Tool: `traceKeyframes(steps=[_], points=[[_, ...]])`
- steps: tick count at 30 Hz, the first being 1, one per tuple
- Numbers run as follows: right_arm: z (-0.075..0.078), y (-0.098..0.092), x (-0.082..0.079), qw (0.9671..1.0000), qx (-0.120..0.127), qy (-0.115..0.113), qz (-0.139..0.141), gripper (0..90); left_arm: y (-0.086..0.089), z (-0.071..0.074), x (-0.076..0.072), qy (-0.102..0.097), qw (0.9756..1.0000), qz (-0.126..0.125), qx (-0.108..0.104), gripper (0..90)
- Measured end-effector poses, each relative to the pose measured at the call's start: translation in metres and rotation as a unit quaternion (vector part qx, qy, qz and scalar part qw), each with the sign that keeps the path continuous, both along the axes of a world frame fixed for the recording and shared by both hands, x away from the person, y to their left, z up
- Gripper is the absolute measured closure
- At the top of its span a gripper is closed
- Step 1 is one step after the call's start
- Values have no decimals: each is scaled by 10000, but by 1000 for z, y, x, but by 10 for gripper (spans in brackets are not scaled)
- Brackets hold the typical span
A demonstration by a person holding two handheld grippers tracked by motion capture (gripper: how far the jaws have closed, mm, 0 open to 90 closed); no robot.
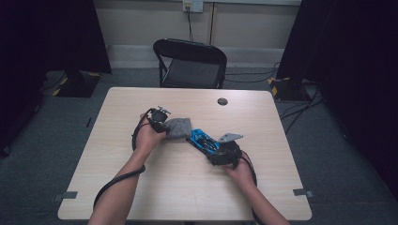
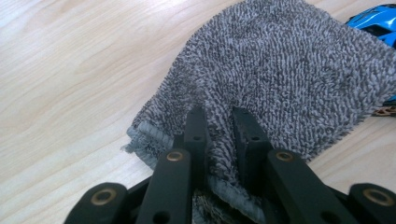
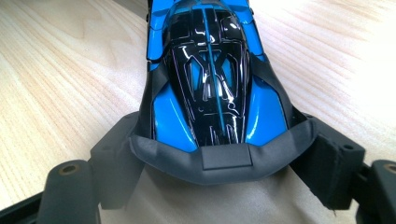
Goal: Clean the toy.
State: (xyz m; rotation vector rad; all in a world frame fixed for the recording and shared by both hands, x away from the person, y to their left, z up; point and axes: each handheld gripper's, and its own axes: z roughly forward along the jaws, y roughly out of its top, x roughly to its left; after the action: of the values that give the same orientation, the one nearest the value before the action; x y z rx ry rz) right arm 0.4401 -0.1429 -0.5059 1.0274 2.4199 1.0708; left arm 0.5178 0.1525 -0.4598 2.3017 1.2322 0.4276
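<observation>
My left gripper (image 1: 162,123) sits at frame centre in the high view, left of the grey cloth (image 1: 179,128). In the left gripper view my jaws are drawn close together, pinching the cloth (image 2: 280,79) near its hemmed edge at lower centre; a fold of terry bunches up between the jaw tips. The rest of the cloth spreads toward the upper right of that frame and lies on the wooden table (image 2: 70,70). A bit of the blue toy car (image 2: 376,21) pokes out at the top right corner, touching or just under the cloth's far edge, hard to tell which.

My right gripper (image 1: 224,152) is right of centre in the high view, holding the car (image 1: 202,140), which points up-left toward the cloth. In the right gripper view the jaws are spread fairly wide and press on both sides of the car (image 3: 210,79) at its near end, by the dark grey bumper at lower centre. Car body is glossy blue with a black top, running up to the top of the frame. Car rests on or just above the table (image 3: 56,70); can't tell.

Black chair (image 1: 190,63) stands beyond the table's far edge at top centre.
</observation>
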Motion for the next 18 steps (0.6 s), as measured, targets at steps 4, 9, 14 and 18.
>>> traceKeyframes(steps=[4, 9, 14, 18], points=[[0, 0, 0, 10000, 0, -2, -1, 232, 7, 2, -3, -30, 10000, 56, -21, 775], [0, 0, 0, 10000, 0, -3, -2, 231, 21, 3, -9, -78, 9998, 187, -72, 775], [0, 0, -1, 10000, -5, -8, -34, 229, 31, 5, -16, -97, 9995, 246, -193, 775], [0, 0, -1, 10000, 30, 28, -43, 213, 38, 8, -24, -139, 9993, 221, -273, 774]])
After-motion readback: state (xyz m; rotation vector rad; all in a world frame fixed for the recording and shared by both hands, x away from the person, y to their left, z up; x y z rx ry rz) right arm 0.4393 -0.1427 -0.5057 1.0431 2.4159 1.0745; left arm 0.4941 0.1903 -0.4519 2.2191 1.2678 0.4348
